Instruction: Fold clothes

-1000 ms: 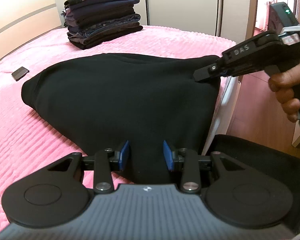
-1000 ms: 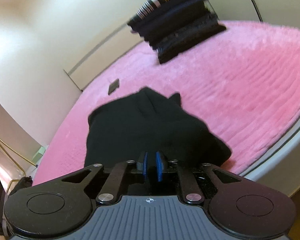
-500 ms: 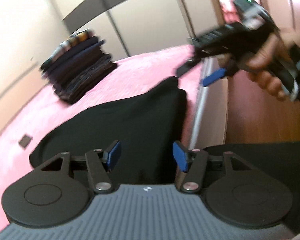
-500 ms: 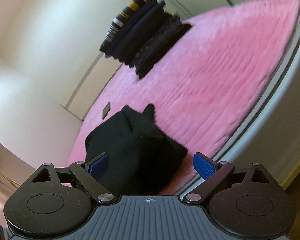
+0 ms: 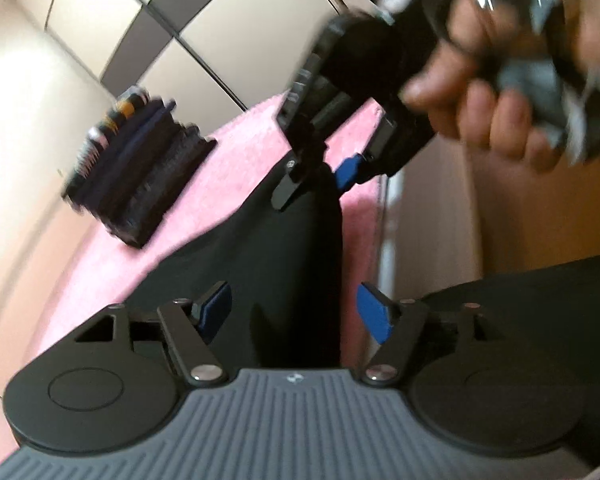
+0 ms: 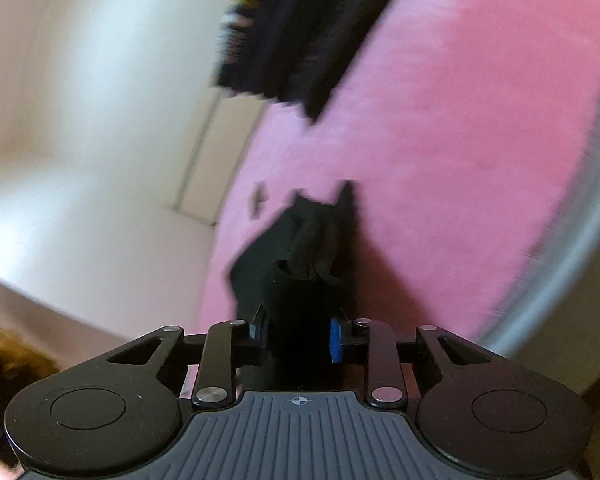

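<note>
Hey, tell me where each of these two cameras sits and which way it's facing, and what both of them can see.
Left wrist view: sits on the left tool, looking along its open fingers across the black garment and pink bed; the right tool and the hand holding it show.
Right wrist view: sits on the right tool, jaws shut on the black garment, facing across the pink bed toward the wall; only its own fingers show clearly.
Shared: the garment, the bed, the stack of folded clothes.
</note>
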A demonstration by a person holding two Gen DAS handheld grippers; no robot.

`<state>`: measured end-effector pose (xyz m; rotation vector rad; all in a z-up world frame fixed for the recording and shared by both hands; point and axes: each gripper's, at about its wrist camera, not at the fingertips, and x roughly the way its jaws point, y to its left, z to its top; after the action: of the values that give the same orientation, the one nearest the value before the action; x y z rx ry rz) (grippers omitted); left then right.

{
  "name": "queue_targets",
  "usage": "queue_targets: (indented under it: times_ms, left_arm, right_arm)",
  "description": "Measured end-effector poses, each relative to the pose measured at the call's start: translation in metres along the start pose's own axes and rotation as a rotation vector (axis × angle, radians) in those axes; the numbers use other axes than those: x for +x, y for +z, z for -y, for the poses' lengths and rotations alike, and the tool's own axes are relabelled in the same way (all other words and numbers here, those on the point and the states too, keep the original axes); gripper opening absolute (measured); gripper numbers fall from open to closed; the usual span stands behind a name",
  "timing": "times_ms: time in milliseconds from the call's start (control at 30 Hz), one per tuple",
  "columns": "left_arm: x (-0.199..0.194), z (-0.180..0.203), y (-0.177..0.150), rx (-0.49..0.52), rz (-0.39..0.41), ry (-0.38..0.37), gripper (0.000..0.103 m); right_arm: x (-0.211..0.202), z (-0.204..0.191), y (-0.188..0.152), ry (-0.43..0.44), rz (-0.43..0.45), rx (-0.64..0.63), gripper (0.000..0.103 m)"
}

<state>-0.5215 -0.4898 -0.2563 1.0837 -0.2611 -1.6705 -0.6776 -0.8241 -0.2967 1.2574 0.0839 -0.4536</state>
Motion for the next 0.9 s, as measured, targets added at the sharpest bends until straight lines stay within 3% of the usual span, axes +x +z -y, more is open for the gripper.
queue_targets:
  times_ms: [167,267,367,500,567,667,733,767,800,900]
  left_arm:
    - [0.012,0.017,0.025,0.118,0.010,0.189,0.074]
    - [0.026,0.016,0.034,0.159,-0.049,0.331,0.074]
    - [0.036,0.011,0.037,0.163,-0.100,0.384,0.073]
    - [0.035,0.005,0.035,0.180,-0.132,0.442,0.055]
    - [0.028,-0.006,0.032,0.138,-0.137,0.436,0.040]
    - [0.017,-0.032,0.032,0.040,-0.126,0.409,0.032]
    - [0.007,-0.060,0.024,-0.048,-0.110,0.400,0.029]
    - [0.000,-0.075,0.018,-0.106,-0.100,0.396,0.029]
    - [-0.008,-0.094,0.011,-0.193,-0.090,0.387,0.028]
    - [-0.040,-0.161,-0.026,-0.521,-0.053,0.352,0.027]
  right_arm:
    - [0.007,-0.046,0.010,0.031,-0.063,-0.110,0.026]
    - [0.011,-0.060,0.010,0.049,-0.090,-0.107,0.026]
    - [0.015,-0.073,0.010,0.060,-0.104,-0.115,0.026]
    - [0.022,-0.092,0.008,0.078,-0.114,-0.193,0.027]
    - [0.024,-0.101,0.003,0.105,-0.115,-0.250,0.027]
    - [0.022,-0.113,-0.004,0.209,-0.098,-0.318,0.029]
    - [0.015,-0.118,-0.009,0.249,-0.048,-0.361,0.048]
    - [0.013,-0.118,-0.011,0.244,-0.028,-0.384,0.078]
    - [0.014,-0.117,-0.016,0.220,-0.012,-0.422,0.091]
    - [0.025,-0.108,-0.032,0.147,-0.022,-0.522,0.091]
